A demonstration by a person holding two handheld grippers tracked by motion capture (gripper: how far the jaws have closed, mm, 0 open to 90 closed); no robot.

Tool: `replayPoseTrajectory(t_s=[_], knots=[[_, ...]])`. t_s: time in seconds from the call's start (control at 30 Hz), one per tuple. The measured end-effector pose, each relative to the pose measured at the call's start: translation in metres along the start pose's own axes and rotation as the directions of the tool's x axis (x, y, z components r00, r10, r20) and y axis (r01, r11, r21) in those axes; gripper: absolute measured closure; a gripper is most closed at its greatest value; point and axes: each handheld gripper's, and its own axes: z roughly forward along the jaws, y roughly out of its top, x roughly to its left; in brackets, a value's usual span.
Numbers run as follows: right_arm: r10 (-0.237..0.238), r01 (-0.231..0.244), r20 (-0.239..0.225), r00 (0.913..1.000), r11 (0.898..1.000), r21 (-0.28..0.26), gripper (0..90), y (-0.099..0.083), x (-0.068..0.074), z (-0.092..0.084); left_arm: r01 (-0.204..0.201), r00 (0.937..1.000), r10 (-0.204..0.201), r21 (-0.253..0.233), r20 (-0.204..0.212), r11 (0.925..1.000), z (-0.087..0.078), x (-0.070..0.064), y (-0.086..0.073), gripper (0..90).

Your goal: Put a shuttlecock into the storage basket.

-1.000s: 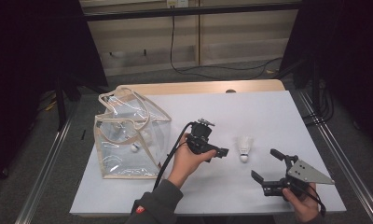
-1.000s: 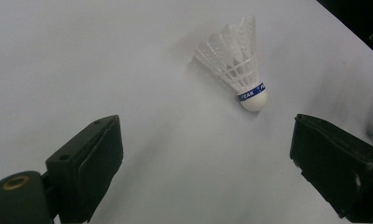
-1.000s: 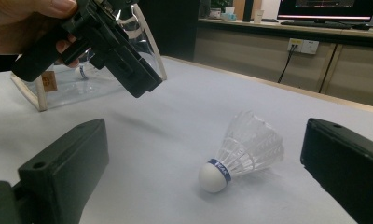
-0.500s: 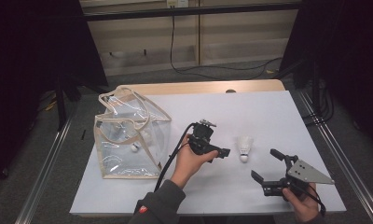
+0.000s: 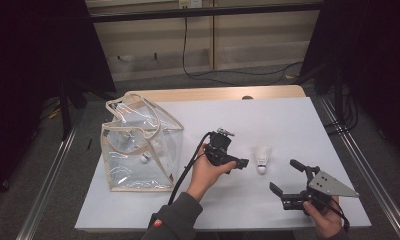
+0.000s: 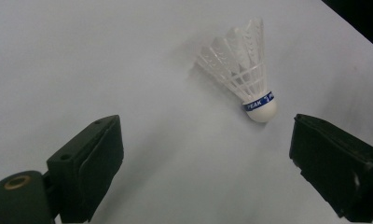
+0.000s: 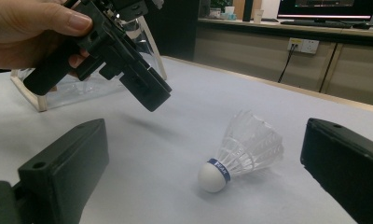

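We see a white feathered shuttlecock (image 7: 243, 151) lying on the white tabletop (image 7: 175, 154) between our right tool's (image 7: 208, 182) wide-apart jaws.

Blue band round the shuttlecock (image 6: 243, 77) cork: white lettering "PEAK", legible in left gripper view; same band in right gripper view, lettering too small.

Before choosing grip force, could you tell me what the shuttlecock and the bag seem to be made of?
Shuttlecock: skirt looks like moulded white plastic, given its lattice ribs; smooth white cap, possibly foam or cork, with a blue band. Bag: clear glossy soft plastic, creased, with beige trim.
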Motion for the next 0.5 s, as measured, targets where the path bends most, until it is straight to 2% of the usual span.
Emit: replayPoseTrajectory(t_s=[0.5], knots=[[0.005, -0.005, -0.001, 1.0, 1.0, 0.0, 0.7, 0.0003, 0.0002, -0.0003, -0.012, 0.9999, 0.012, -0.014, 0.006, 0.9998, 0.0097, -0.0028, -0.0009, 9.6]])
